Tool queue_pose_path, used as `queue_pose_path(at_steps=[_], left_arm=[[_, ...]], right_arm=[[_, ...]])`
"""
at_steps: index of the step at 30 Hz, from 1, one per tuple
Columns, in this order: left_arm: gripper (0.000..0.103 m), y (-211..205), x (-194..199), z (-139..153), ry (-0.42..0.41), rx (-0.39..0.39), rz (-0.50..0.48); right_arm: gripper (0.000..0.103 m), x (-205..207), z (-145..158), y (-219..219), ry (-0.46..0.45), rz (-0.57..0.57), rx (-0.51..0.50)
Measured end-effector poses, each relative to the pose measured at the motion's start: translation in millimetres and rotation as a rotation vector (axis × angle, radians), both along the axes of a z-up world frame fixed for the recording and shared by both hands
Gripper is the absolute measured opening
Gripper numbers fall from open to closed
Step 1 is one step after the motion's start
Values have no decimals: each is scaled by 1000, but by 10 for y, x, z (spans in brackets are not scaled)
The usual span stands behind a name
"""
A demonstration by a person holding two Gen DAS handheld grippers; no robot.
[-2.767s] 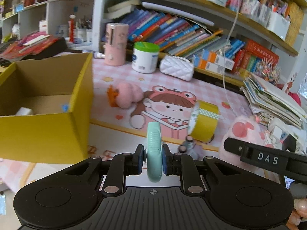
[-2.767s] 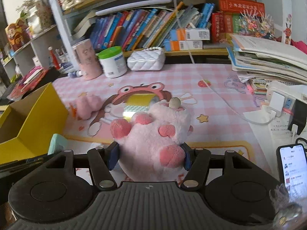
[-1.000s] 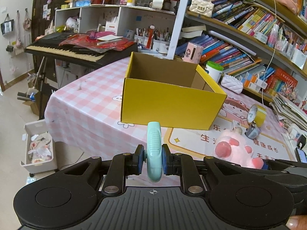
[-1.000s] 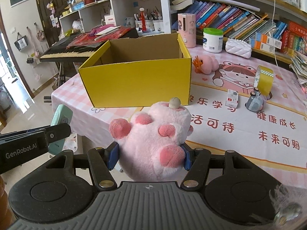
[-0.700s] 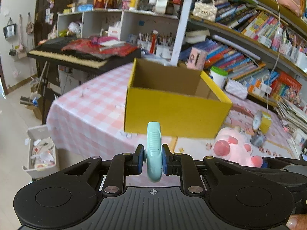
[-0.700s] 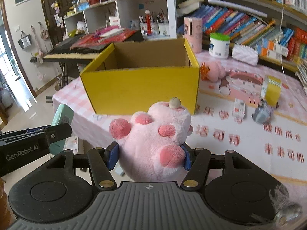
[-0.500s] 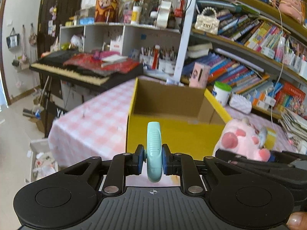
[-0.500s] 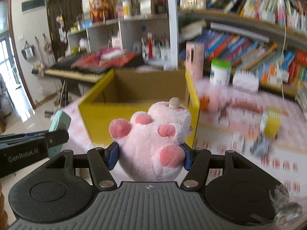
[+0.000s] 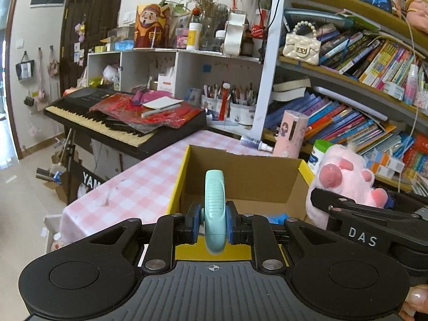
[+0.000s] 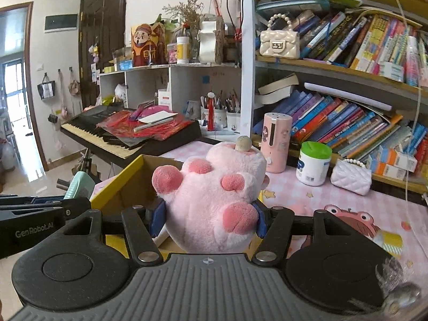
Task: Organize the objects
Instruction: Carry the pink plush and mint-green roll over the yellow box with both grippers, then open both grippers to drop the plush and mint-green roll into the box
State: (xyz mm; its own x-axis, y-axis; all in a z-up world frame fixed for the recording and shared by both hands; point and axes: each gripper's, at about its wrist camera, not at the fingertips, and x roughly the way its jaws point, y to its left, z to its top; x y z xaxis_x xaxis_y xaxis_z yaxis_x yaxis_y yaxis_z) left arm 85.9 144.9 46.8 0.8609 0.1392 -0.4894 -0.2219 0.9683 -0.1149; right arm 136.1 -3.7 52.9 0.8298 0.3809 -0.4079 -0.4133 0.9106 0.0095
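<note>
Two views split the scene between them: only the left wrist view looked down into the yellow box (image 9: 242, 179), where its brown floor and a scrap of something blue (image 9: 278, 218) showed; only the right wrist view took in the pink mat (image 10: 347, 203) to the right, with the white jar with a green lid (image 10: 313, 163), the pink cylinder (image 10: 275, 143) and the quilted white purse (image 10: 351, 176) standing on it below the bookshelves. The left gripper (image 9: 213, 220) was held level above the near edge of the box, its blue pads (image 9: 196, 222) pressed against a mint-green object (image 9: 214, 208); that object stood on edge, its long axis upright, its narrow ribbed face toward the camera. The right gripper (image 10: 207, 220) hung just beside it to the right, over the box's right-hand part, its pads pinching the pink plush toy (image 10: 214, 195); the toy bulged up out of the grip, its darker pink paw pads facing the camera. A fingertip (image 9: 413, 298) showed at the lower right corner of the left view.
</note>
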Motion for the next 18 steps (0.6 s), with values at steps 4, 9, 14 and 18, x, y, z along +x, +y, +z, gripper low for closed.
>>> queue_pose_path(at_steps=[4,9,14,18], left_arm=[[18,-24,194,-65,33,8,13],[18,-54,395,-178,82,16,24],[18,-90,535,-268,122,26,25],[18,-121,640,-342,149,36,21]], right_arm=[[59,224,-105,63,22,37,-38],[59,431,-286,152,56,92,-103],[59,592,-413,225,80,137,-159],[59,717,-494,253,112,160,-187]])
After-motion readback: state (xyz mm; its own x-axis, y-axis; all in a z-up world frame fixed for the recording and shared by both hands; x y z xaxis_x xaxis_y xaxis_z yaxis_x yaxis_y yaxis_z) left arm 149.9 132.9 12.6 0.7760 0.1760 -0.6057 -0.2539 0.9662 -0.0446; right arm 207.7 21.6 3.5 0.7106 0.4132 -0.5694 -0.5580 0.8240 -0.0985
